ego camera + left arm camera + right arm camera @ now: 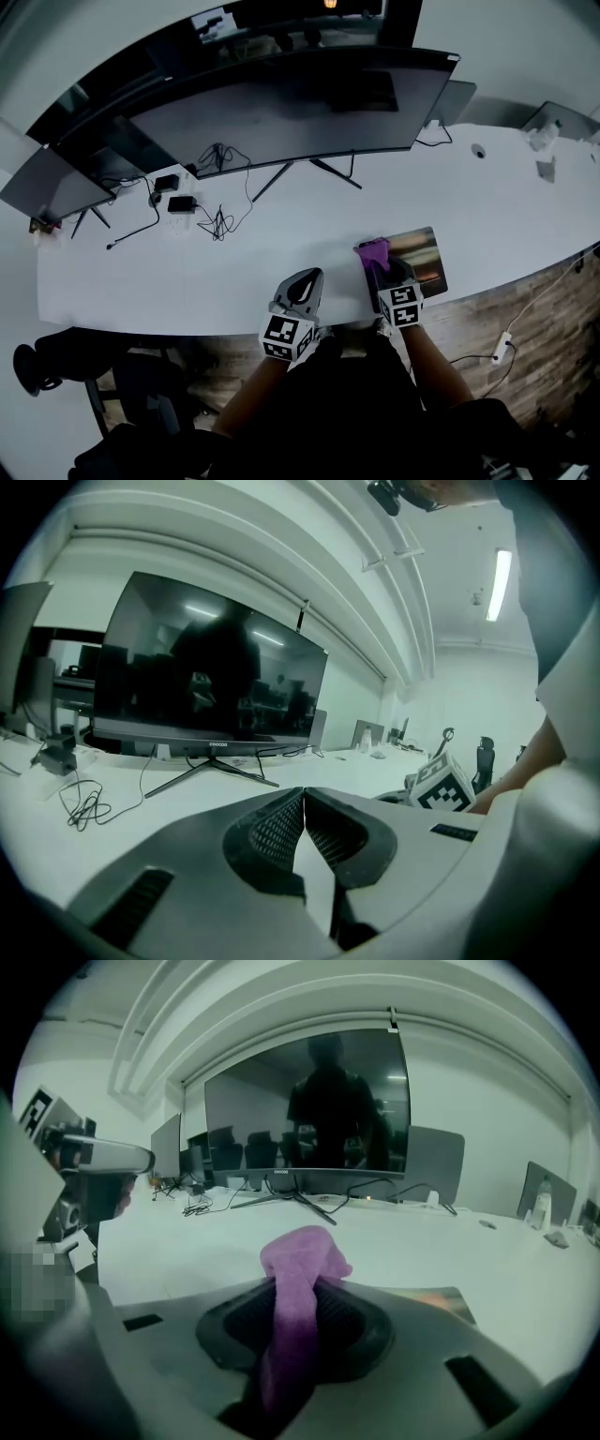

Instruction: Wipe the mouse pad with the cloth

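Right gripper (300,1309) was clamped on the cloth (298,1265), which was bunched up between the jaws with one purple tuft poking out past the tips and the rest trailing back under the gripper. The pad (429,260) lay on the table (234,281) just ahead of that gripper and to its right, near the table's near edge; the cloth sat over the pad's left far corner, and whether it was touching could not be told. Left gripper (302,810) had its jaws pressed together with nothing between them. It sat to the left of the right gripper, off the pad and not holding it down. Main risk: with so little cloth ahead of the jaws, a flat push would likely drag the hard jaw tips over the pad instead of the cloth, so the wipe would do little. Second risk: the pad was loose on a smooth table, so a stroke toward the near edge could probably slide it along or off. Third: the cloth was pinched in a narrow roll, so friction on the pad might tug it out of the grip. The monitor (281,103) and cables (220,220) were well ahead of both grippers and unlikely to be hit.
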Demonstrator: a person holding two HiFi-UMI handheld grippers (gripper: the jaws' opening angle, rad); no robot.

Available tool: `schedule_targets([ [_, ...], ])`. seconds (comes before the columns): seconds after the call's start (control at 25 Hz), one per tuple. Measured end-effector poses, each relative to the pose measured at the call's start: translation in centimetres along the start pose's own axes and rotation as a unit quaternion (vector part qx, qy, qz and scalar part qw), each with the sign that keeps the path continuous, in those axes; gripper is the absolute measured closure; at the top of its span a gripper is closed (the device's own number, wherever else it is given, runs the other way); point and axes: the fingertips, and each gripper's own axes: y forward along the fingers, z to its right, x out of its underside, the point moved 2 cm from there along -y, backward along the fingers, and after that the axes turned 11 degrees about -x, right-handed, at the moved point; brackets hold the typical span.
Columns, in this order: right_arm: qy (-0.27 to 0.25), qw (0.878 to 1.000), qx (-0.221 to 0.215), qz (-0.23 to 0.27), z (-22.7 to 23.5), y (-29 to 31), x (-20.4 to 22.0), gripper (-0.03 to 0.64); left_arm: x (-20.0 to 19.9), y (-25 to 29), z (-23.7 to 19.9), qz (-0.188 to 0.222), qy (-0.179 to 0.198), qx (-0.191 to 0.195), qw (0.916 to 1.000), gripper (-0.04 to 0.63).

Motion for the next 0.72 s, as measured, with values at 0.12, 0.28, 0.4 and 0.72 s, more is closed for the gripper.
schedule_targets([
  [0.12, -0.004, 1.000, -0.012, -0.011, 0.0, 1.0, 0.5, 0.522, 0.3, 0.3, 0.3, -0.014, -0.005, -0.003, 0.9999, 0.574],
  [0.28, -0.001, 1.000, -0.023, -0.018, -0.2, 2.0, 0.7, 0.520, 0.5, 0.8, 0.7, -0.021, -0.021, -0.011, 0.9995, 0.574],
  [0.4, 0.004, 0.999, -0.025, -0.020, 0.0, 2.3, 1.1, 0.520, 0.8, 1.2, 1.4, -0.022, -0.016, -0.017, 0.9995, 0.574],
  [0.72, -0.001, 0.999, -0.042, -0.025, 0.8, 2.4, 1.1, 0.518, 2.7, 2.8, 2.7, -0.059, -0.029, -0.031, 0.9973, 0.574],
])
